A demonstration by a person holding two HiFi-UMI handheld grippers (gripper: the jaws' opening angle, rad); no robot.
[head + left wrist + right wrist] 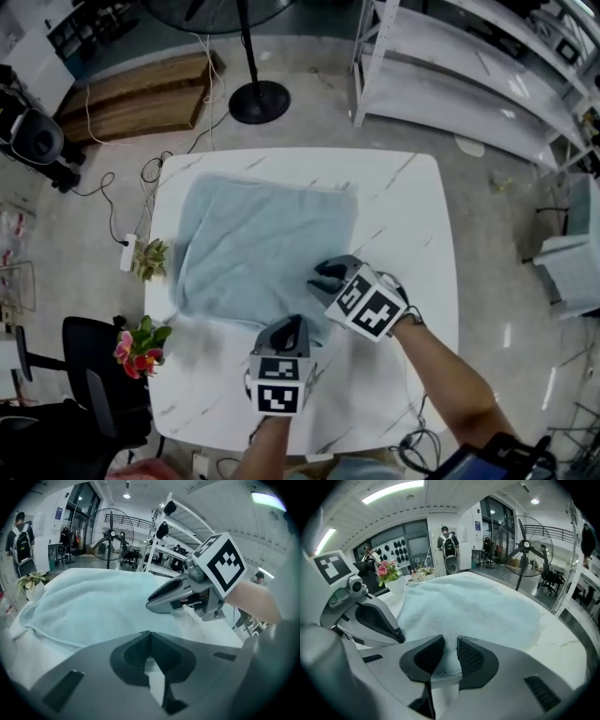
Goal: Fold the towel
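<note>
Table (405,202): towel (262,242) flat; R tool (323,277) pinches its edge, L tool (292,328) closed.

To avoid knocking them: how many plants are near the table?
2. A green plant at the table's left edge beside the towel, a pink-flowered plant lower along that edge. More may be hidden.

One white marble-patterned square table (412,216) carries one pale blue terry towel (262,244). Over the table's near edge are two grey two-jaw grippers, the left gripper (292,325) and the right gripper (320,277). Beside its left edge stand two potted plants, one a green-leaved plant (150,258) and one a pink-flowered plant (139,342). Beyond its far edge stands one black pedestal fan (258,98).
</note>
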